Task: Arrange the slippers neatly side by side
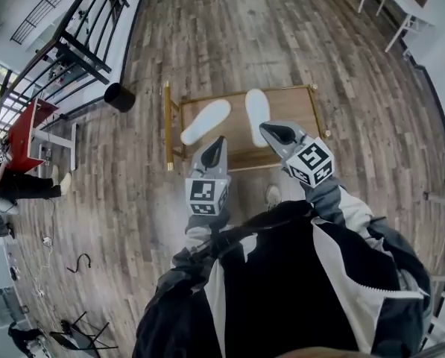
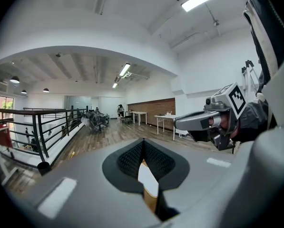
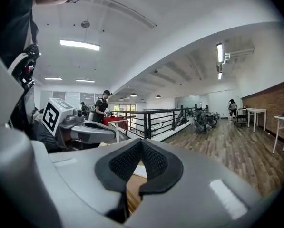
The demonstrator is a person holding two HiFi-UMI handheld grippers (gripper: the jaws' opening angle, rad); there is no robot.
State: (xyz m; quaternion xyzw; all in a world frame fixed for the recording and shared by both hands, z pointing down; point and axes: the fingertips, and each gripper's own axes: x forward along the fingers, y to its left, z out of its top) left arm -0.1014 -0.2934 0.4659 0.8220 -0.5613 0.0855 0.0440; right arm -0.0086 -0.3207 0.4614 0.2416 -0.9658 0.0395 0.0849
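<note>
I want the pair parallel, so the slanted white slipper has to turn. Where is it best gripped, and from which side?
Probably its near-left end, pinched across the rim from the near side with the left gripper, which must open first. The slanted slipper lies flat, and that end sits farthest from the other slipper, nearest the table's front edge.

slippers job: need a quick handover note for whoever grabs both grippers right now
Left gripper: fingers shut, empty, held above the near edge of the low wooden table.
Right gripper: fingers shut, empty, alongside the left one.
Things: both white slippers lie on the table. The left slipper lies at a slant, the right slipper roughly straight, with a gap between them.
Done: neither slipper is lined up yet.
Left: turn the left slipper parallel to the right one and set the pair side by side.
</note>
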